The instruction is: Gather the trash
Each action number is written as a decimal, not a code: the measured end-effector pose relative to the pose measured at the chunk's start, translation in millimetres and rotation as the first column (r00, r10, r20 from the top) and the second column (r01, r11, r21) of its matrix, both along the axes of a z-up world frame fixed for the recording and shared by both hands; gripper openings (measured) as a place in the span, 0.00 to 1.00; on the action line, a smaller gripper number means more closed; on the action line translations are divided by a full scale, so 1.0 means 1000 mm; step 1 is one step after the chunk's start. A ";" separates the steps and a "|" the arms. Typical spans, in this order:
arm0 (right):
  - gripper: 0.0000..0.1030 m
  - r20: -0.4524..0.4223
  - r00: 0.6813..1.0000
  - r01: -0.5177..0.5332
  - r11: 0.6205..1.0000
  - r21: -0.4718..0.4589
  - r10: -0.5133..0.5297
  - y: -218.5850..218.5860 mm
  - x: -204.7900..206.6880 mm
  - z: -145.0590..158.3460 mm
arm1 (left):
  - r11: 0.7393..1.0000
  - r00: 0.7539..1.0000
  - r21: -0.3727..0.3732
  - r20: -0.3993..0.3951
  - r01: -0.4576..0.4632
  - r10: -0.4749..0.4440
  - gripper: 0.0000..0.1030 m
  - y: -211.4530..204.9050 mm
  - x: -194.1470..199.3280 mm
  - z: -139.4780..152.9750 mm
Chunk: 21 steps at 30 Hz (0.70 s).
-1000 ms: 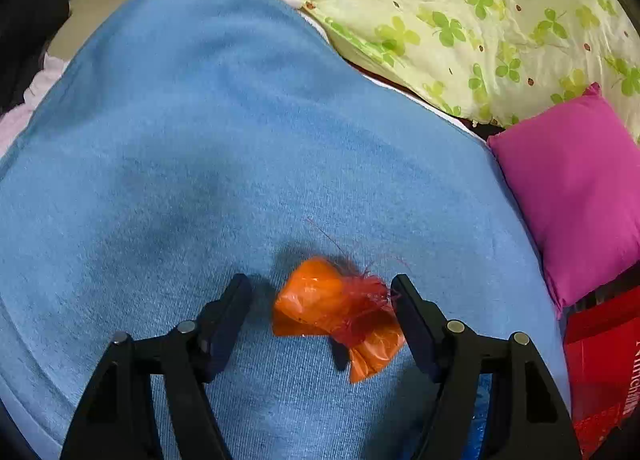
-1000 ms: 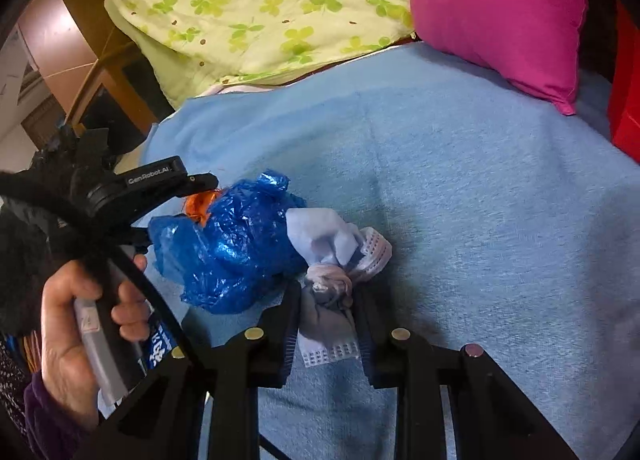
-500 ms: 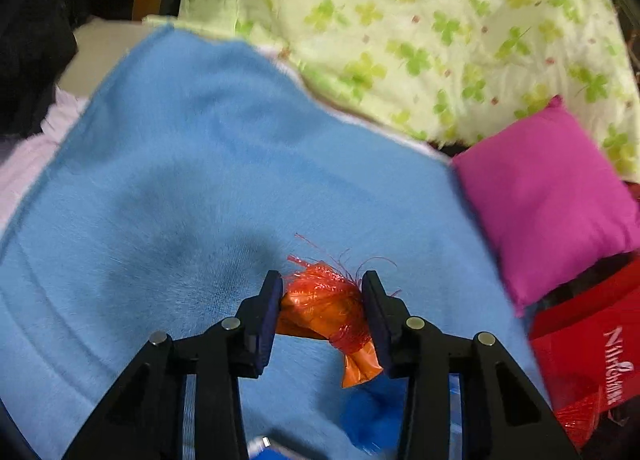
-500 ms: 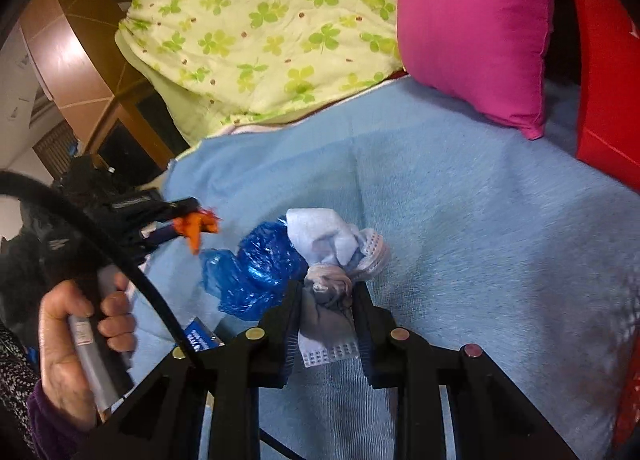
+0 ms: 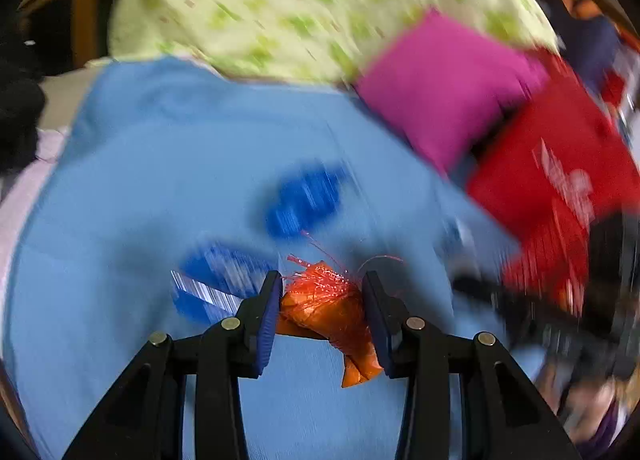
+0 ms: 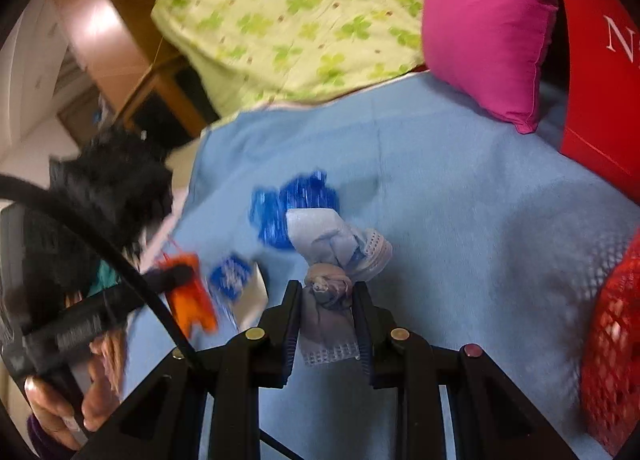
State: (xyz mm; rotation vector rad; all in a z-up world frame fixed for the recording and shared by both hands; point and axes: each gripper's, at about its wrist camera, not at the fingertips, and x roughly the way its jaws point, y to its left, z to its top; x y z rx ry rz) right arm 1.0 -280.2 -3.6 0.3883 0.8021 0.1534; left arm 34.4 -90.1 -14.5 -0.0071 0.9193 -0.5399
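The left gripper (image 5: 322, 300) is clamped on a crumpled orange wrapper (image 5: 332, 308), both pads pressing its sides; its jaws have just been closing, with that wrapper between them. A loose tail of the wrapper hangs below the right pad at about 5 o'clock, and thin red fibres stick up from its top. The wrapper is lifted clear of the blue blanket (image 5: 160, 164) spread over the bed.

The right gripper (image 6: 326, 312) is squeezed narrow on a bundled face mask (image 6: 332, 260), the pale blue folds and a beige knot standing up above the fingertips and the stitched hem hanging below them.

Still lying on the blanket are a crumpled blue plastic bag (image 6: 296, 204), at about 11 o'clock from the mask, and a small blue-and-white packet (image 6: 236, 280) at 9 o'clock from the right gripper. In the left wrist view both are smeared by blur, the bag at 12 o'clock from the orange wrapper and the packet at 10 o'clock.

At the head of the bed a green clover-print quilt (image 6: 288, 12) lies at 12 o'clock, a magenta pillow (image 6: 488, 28) at 1 o'clock, and a red paper bag (image 6: 596, 72) at 2 o'clock just beside the pillow. A red mesh thing (image 6: 616, 344) shows at 3 o'clock in the right wrist view. A person's hand (image 6: 64, 400) grips the left gripper's handle at 8 o'clock.
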 end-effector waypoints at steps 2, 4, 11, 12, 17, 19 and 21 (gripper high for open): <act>0.26 -0.026 1.000 -0.016 1.000 -0.023 0.016 0.002 -0.013 -0.008 | 0.999 0.999 0.030 -0.039 0.024 -0.023 0.41 0.000 -0.017 -0.016; 0.26 -0.072 0.997 -0.031 0.999 -0.025 0.029 0.004 -0.024 -0.021 | 0.997 0.996 0.060 -0.079 0.054 -0.049 0.41 -0.001 -0.029 -0.034; 0.27 -0.174 0.982 -0.078 0.996 -0.047 0.069 0.024 -0.037 -0.051 | 0.988 0.987 0.148 -0.160 0.054 -0.030 0.42 -0.001 -0.023 -0.064; 0.27 -0.185 0.980 -0.080 0.995 -0.058 0.068 0.027 -0.034 -0.054 | 0.989 0.985 0.142 -0.169 0.051 -0.026 0.44 0.000 -0.021 -0.065; 0.29 -0.235 0.970 -0.069 0.998 0.011 0.070 0.025 -0.024 -0.062 | 0.993 0.991 0.112 -0.132 0.023 -0.008 0.65 0.010 -0.018 -0.054; 0.29 -0.225 0.972 -0.065 0.998 0.020 0.068 0.026 -0.022 -0.060 | 0.994 0.994 0.107 -0.114 0.014 -0.002 0.67 0.014 -0.021 -0.049; 0.30 -0.199 0.977 -0.064 0.997 0.041 0.071 0.024 -0.022 -0.054 | 0.995 0.993 0.100 -0.116 -0.005 0.017 0.67 0.017 -0.020 -0.046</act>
